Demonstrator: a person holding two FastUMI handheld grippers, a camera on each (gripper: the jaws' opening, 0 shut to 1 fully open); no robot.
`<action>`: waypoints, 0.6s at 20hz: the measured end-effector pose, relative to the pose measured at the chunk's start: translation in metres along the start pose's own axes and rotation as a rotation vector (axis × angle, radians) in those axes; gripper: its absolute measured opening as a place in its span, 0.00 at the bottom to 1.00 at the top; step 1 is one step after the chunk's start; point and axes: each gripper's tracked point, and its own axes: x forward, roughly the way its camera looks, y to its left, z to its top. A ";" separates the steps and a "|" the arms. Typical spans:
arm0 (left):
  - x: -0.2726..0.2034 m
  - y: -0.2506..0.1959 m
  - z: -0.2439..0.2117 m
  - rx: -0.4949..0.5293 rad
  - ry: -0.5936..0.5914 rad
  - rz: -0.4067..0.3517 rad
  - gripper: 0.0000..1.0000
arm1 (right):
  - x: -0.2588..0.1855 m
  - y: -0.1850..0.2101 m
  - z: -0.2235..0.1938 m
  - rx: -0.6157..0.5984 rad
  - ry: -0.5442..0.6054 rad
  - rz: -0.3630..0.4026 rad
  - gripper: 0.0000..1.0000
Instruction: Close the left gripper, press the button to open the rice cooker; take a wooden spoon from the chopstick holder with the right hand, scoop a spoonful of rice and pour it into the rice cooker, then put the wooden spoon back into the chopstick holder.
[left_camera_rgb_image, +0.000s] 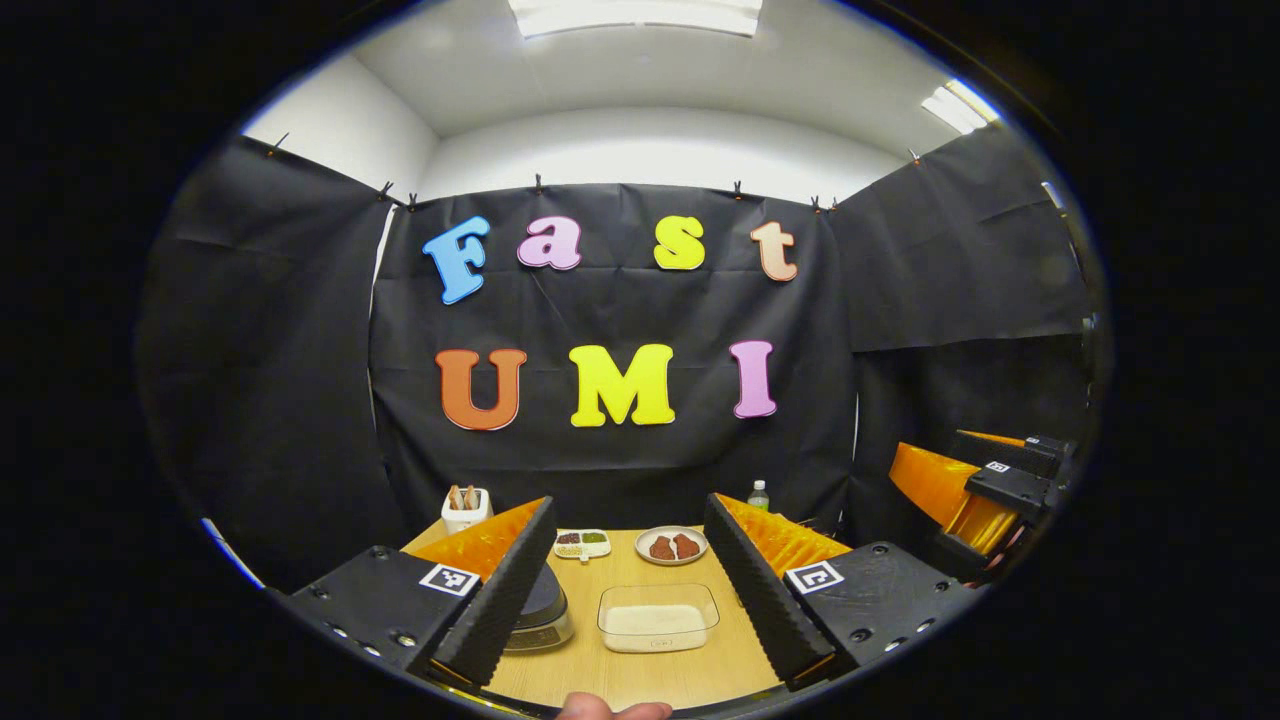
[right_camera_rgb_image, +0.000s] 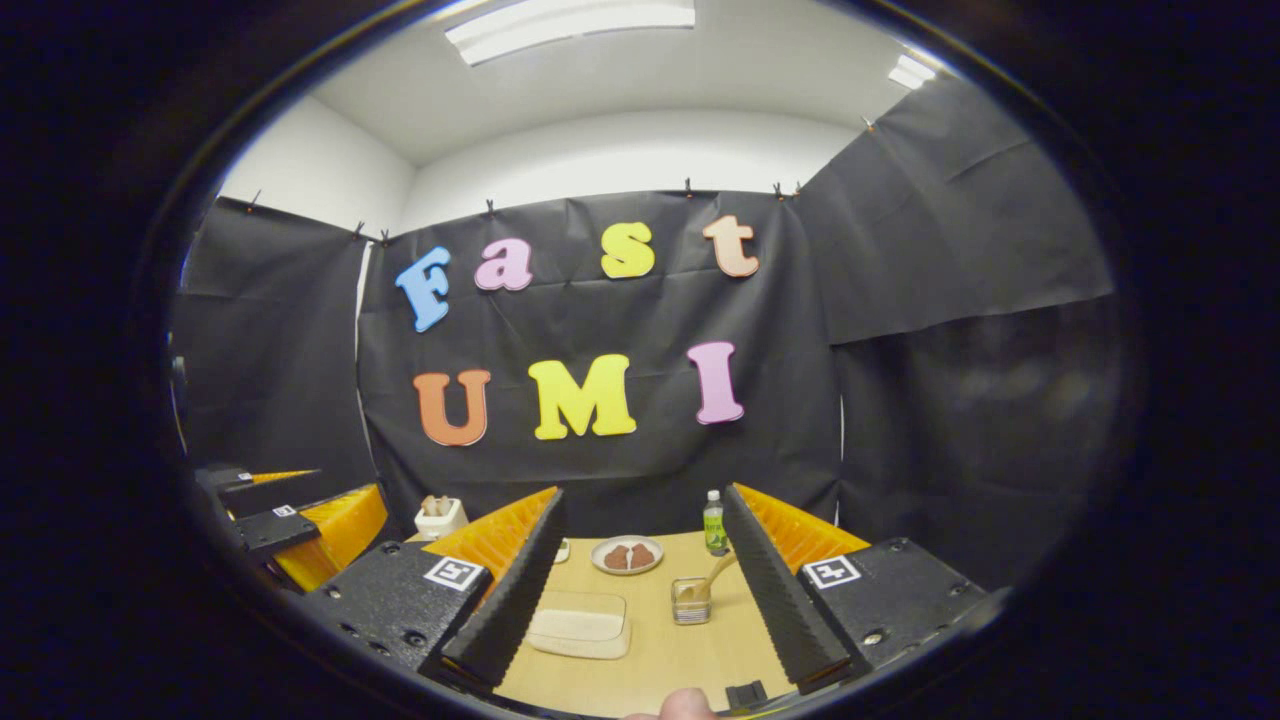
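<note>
In the left gripper view my left gripper (left_camera_rgb_image: 630, 515) hangs open above the near edge of the wooden table (left_camera_rgb_image: 700, 670), with nothing between its fingers. The rice cooker (left_camera_rgb_image: 545, 612), dark lid down on a silver base, sits low left, half hidden behind the left finger (left_camera_rgb_image: 500, 590). A clear box of rice (left_camera_rgb_image: 658, 617) lies between the fingers. In the right gripper view my right gripper (right_camera_rgb_image: 645, 505) is also open and holds nothing. The chopstick holder (right_camera_rgb_image: 690, 600) stands ahead of it, the wooden spoon (right_camera_rgb_image: 718, 572) leaning out to the right. The rice box (right_camera_rgb_image: 580, 623) lies to its left.
At the back of the table stand a plate of brown pieces (left_camera_rgb_image: 672, 545), a small compartment dish (left_camera_rgb_image: 583, 543), a white cup of sticks (left_camera_rgb_image: 466, 508) and a bottle (right_camera_rgb_image: 713, 522). The right gripper's orange body (left_camera_rgb_image: 960, 490) hangs at the right. A fingertip (left_camera_rgb_image: 610, 710) shows at the bottom edge.
</note>
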 end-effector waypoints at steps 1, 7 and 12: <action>0.000 0.002 0.001 0.000 -0.002 0.006 0.96 | 0.001 0.001 -0.003 0.000 0.003 0.003 0.99; 0.000 0.010 0.004 0.005 -0.010 0.029 0.96 | 0.006 0.011 -0.009 -0.003 0.013 0.025 1.00; 0.001 0.017 0.003 -0.004 -0.005 0.048 0.96 | 0.010 0.015 -0.010 -0.004 0.017 0.042 1.00</action>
